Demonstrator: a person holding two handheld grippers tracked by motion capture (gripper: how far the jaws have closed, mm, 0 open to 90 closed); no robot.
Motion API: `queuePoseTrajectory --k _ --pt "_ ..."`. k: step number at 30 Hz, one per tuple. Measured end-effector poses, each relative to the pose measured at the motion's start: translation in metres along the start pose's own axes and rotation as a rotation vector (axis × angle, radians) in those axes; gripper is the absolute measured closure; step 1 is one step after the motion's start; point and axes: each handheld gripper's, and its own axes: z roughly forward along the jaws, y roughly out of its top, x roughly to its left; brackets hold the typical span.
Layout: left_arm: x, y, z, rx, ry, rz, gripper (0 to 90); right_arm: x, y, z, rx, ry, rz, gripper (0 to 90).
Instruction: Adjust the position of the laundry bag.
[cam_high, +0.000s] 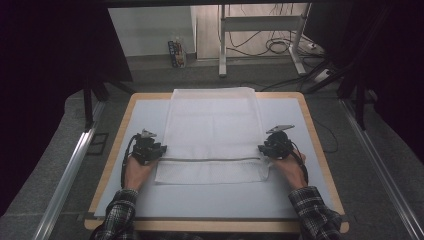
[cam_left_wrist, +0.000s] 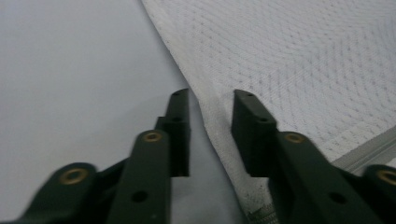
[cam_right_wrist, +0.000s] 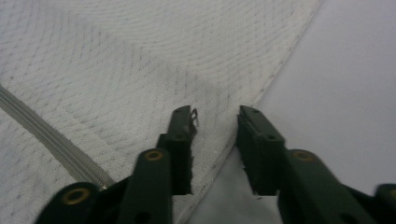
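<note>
Pale grey tabletop (cam_high: 150, 200) carries a white waffle-weave cloth (cam_high: 212, 130) with a grey stripe. Its left edge lies between the left hand-held gripper's (cam_left_wrist: 210, 105) parted jaws, unpinched; its right edge likewise within the right hand-held gripper (cam_right_wrist: 215, 119).

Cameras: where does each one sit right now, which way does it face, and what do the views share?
High view: above the person's side, looking forward and down on the table; forearms, left gripper and right gripper flank the white towel.
Left gripper view: rides the left gripper, looking along its jaws, which straddle the towel's edge, apart.
Right gripper view: rides the right gripper, jaws likewise astride the opposite edge.
Shared: all three show the towel and its grey stripe.
</note>
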Motion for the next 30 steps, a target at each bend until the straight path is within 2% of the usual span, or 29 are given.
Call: queuePoseTrajectory --k 3,5,8,12,17,22,26,30 --pt "0.000 0.000 0.000 0.003 -0.033 -0.044 80.2 0.000 0.000 0.000 0.000 0.005 -0.003 77.9" --pt "-0.002 0.001 0.000 0.009 -0.041 -0.036 87.8 0.002 0.000 0.000 0.003 0.008 -0.013 84.7" --pt "-0.003 0.002 0.000 0.015 -0.038 -0.029 89.1 0.008 0.002 0.000 0.013 -0.016 -0.058 86.9" --pt "-0.001 0.002 0.000 0.009 -0.061 -0.056 89.5 0.011 0.003 -0.001 0.019 -0.029 -0.086 87.3" --pt "-0.004 0.003 -0.004 0.015 -0.063 -0.031 89.4 0.012 0.004 -0.008 0.009 -0.034 -0.106 87.3" --pt "-0.008 0.002 -0.009 0.037 -0.101 -0.012 89.4 0.012 0.001 -0.014 0.011 -0.034 -0.120 87.3" --pt "-0.010 0.000 -0.014 0.035 -0.135 -0.009 89.4 0.014 -0.003 -0.020 0.012 -0.030 -0.138 87.2" --pt "-0.012 -0.004 -0.020 0.038 -0.144 0.008 89.3 0.015 -0.007 -0.027 0.006 -0.009 -0.142 87.2"
